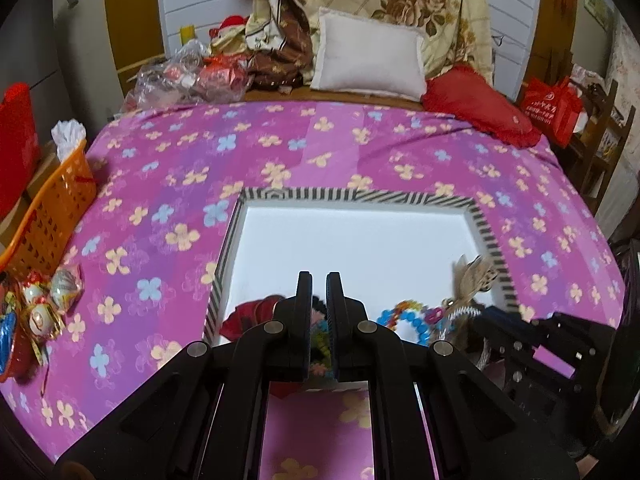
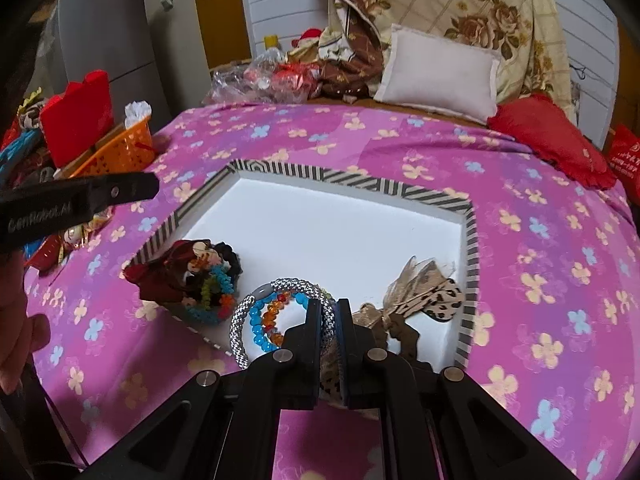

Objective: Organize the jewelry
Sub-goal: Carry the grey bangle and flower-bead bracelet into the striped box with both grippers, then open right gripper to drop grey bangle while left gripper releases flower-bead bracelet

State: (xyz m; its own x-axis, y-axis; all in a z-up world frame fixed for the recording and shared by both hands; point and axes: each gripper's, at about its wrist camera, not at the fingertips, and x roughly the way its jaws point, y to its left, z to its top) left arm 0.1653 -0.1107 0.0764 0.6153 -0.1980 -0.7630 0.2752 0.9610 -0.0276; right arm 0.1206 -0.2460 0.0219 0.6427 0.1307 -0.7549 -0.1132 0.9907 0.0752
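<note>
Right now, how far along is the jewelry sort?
Done: hair ties, bracelets and leopard bow sit grouped along the near side of the striped tray. In hand: right gripper looks closed on the silver bracelet; left gripper is nearly closed above the hair ties. Left: can't tell.

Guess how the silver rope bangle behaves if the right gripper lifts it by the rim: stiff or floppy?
Probably stiff: the silver bangle holds a clean round hoop in the tray. Its woven surface looks grippy rather than slick. The blue bead bracelet and amber one nested inside may snag and drag along.
</note>
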